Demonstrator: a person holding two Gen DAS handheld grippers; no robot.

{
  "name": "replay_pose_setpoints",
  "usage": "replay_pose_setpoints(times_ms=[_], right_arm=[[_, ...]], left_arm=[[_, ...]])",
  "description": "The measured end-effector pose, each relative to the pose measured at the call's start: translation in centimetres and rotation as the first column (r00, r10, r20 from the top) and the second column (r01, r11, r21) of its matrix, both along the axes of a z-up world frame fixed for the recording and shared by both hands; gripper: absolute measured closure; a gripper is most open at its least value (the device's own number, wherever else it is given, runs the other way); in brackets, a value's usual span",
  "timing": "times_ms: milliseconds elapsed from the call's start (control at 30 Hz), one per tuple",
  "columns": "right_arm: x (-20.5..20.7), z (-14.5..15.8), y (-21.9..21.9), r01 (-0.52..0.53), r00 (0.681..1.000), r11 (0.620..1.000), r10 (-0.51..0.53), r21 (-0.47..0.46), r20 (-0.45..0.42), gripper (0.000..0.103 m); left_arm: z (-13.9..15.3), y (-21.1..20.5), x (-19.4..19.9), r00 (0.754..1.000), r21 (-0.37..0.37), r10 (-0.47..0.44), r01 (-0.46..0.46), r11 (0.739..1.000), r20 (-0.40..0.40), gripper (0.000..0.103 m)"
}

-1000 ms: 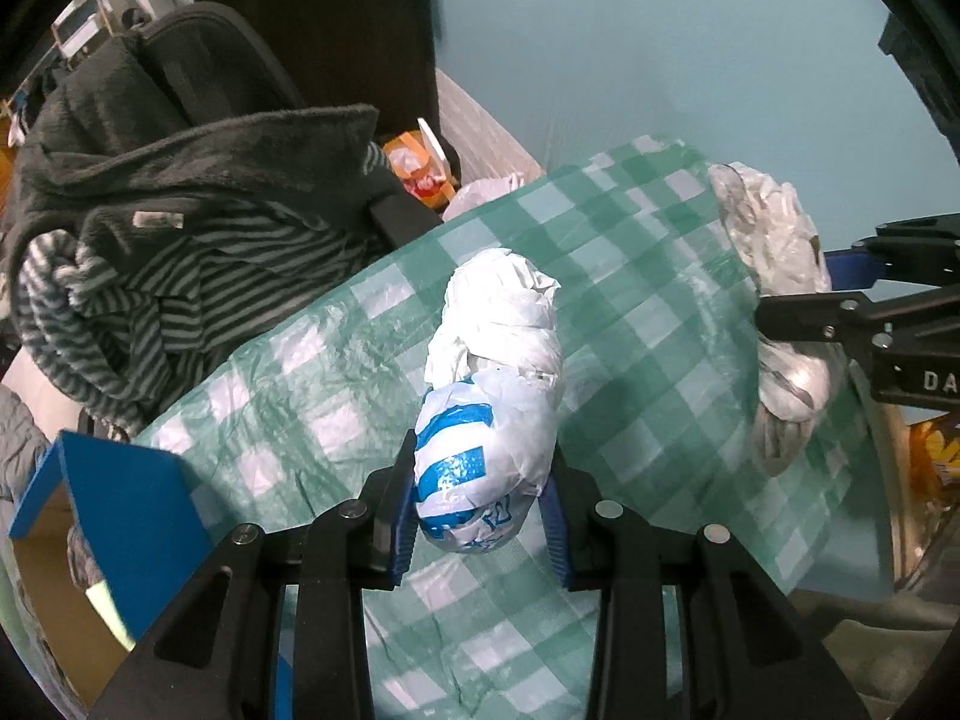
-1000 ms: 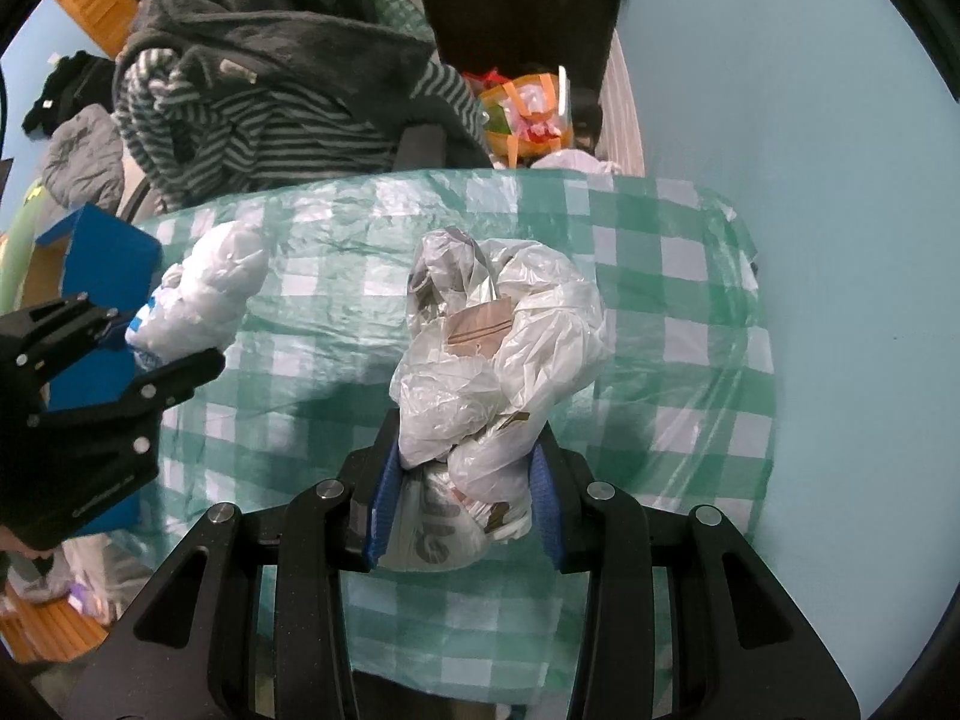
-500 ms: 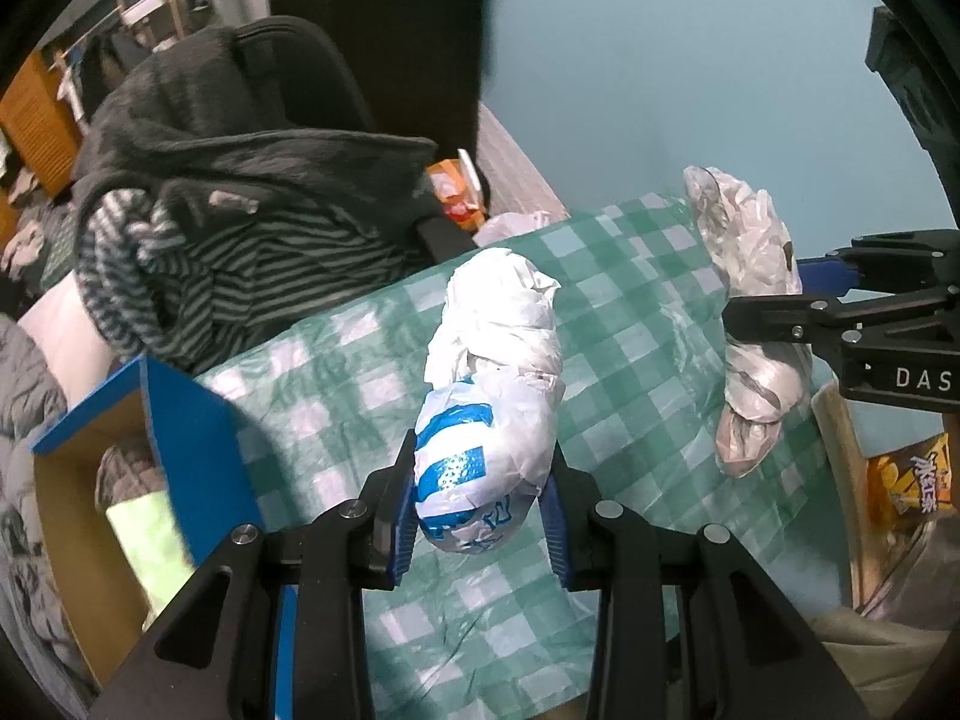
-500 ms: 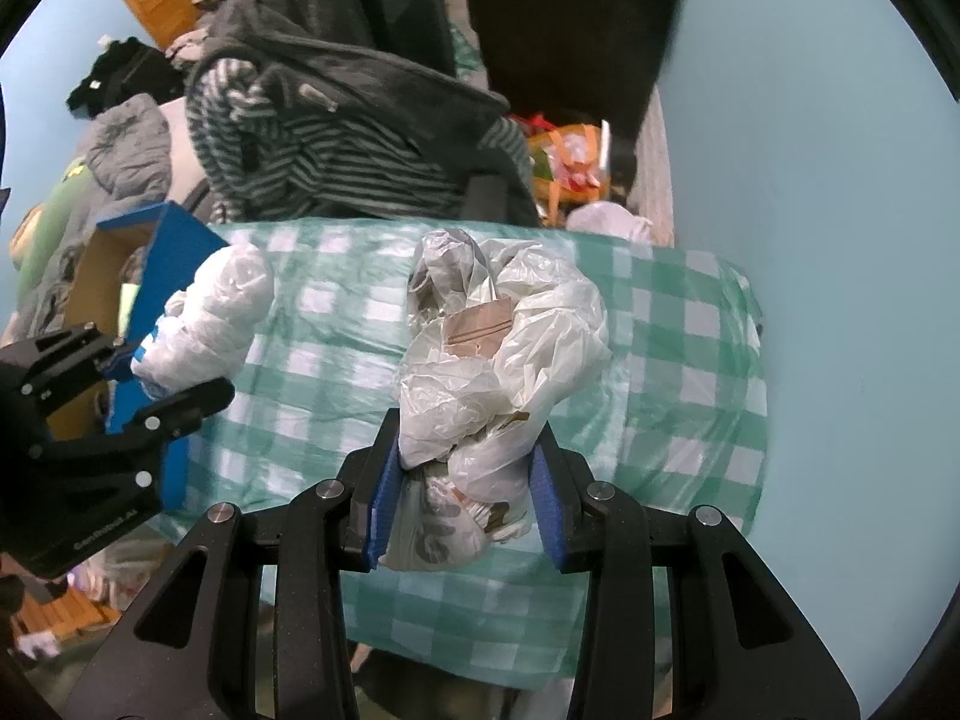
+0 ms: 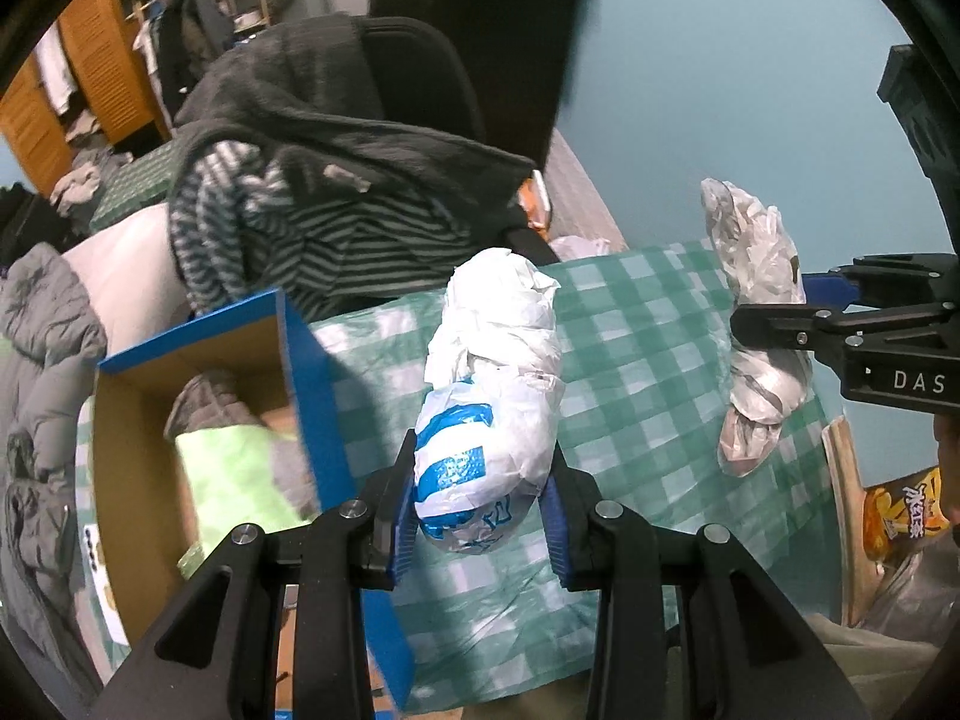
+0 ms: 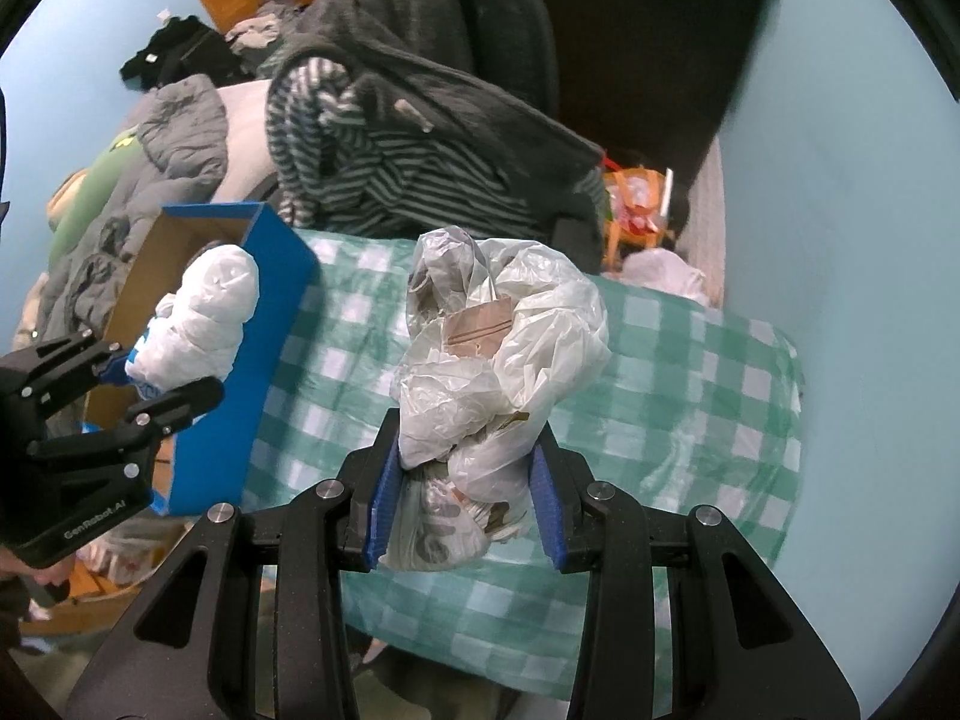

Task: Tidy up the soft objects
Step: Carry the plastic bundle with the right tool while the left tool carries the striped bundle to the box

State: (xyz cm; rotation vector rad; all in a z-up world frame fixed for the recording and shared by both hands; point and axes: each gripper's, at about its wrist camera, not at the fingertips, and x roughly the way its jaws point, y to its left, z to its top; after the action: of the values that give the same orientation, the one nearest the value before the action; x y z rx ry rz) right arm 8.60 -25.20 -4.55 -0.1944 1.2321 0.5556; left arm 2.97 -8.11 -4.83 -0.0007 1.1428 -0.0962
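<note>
Far left: grey jacket [image 6: 174, 138] heaped on the bed. Just right of it, blue box [image 5: 312, 396] open at the tabletop's left edge, with a green cloth [image 5: 231, 480] and a grey cloth [image 5: 204, 402] inside. Behind, striped top [image 5: 336, 246] and dark fleece [image 5: 336, 120] draped over a chair.

Left gripper [image 5: 483, 519] pinching a white-and-blue bag bundle [image 5: 492, 414] between its blue pads, held in the air over the left part of the checked cloth [image 5: 648, 324], just right of the box wall; seen from the right wrist, the same bundle [image 6: 198, 318] in front of the box mouth.

Further right, right gripper [image 6: 462, 504] pressed onto a crumpled clear bag bundle [image 6: 498, 324], raised above the middle of the checked cloth [image 6: 708, 396]; a brown paper scrap [image 6: 480, 327] showing through the plastic.

Near right edge: orange snack packet [image 5: 906, 510] beside the tabletop. Far right: pale blue wall [image 6: 840, 180].
</note>
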Motion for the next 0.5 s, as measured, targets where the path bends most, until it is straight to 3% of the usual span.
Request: replay_pose_setpoints(times_ms=[500], right_arm=[[-1.2, 0.5, 8.6, -0.132, 0.991, 0.991, 0.132, 0.034, -0.007, 0.065]], left_arm=[[0.9, 7.9, -3.1, 0.990, 0.005, 0.143, -0.143, 0.990, 0.011, 0.068]])
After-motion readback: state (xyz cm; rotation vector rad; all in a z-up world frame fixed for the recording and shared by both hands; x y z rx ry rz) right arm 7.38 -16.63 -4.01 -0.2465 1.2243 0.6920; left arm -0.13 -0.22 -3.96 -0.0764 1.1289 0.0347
